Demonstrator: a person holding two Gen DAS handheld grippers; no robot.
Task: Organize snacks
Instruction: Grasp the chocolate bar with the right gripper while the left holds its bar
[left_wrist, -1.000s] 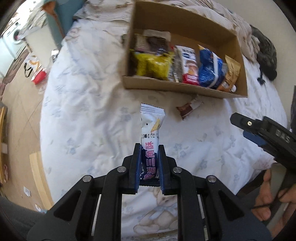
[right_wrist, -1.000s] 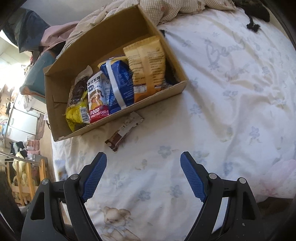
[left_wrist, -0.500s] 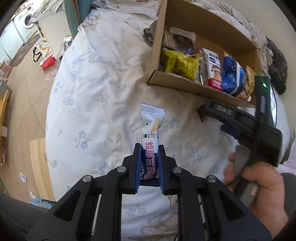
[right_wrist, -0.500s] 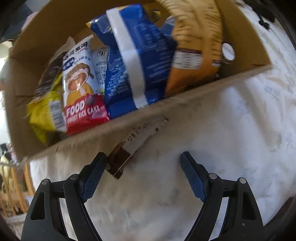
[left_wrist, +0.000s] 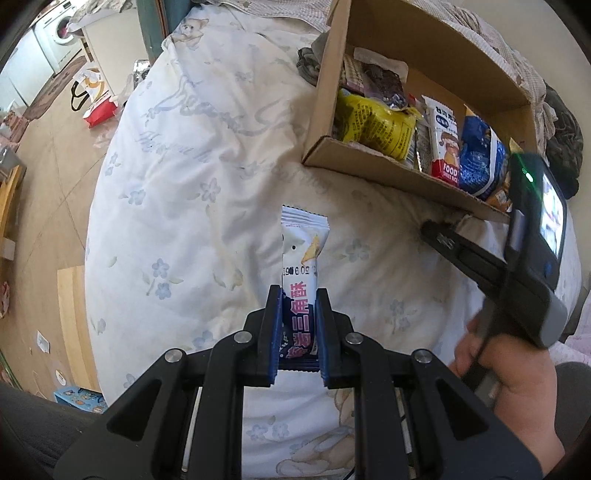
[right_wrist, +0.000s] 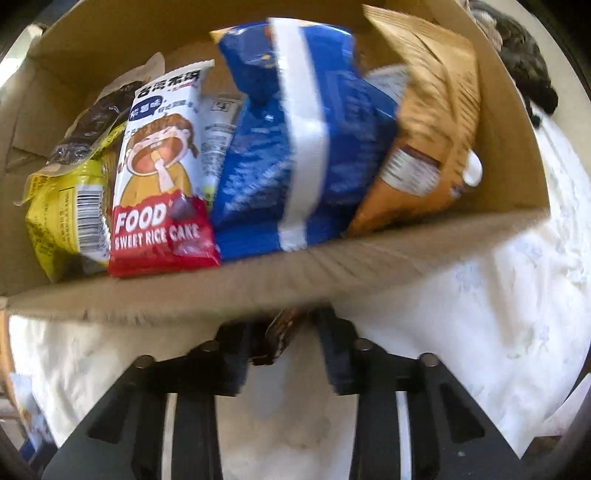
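The left gripper (left_wrist: 298, 332) is clamped tight on a slim white-and-blue snack packet (left_wrist: 302, 266), which stands up between the blue pads with its crimped top pointing away, above the floral white duvet (left_wrist: 207, 177). To the far right sits the open cardboard box (left_wrist: 436, 48) on the bed, already lined with snacks — a yellow bag (left_wrist: 373, 125) at its left end, then the red-and-white sweet rice cake packet (right_wrist: 162, 173), a blue-and-white bag (right_wrist: 299, 147) and a tan bag (right_wrist: 432, 122) at the right end, all leaning against the near wall.

The right gripper (right_wrist: 286, 347) is pushed up against the box's near wall, low on the duvet. Its fingers have drawn in around a small brown wrapped bar (right_wrist: 280, 332) lying at the foot of the box; the bar sits between the pads, nearer the left one. The view there is blurred and dark, so I can't tell whether the pads have actually pinched it — a gap seems to show on the right side. From the left wrist view that gripper reaches in from the right, a hand (left_wrist: 506, 373) wrapped on its handle, its tip just beside the box's near edge.
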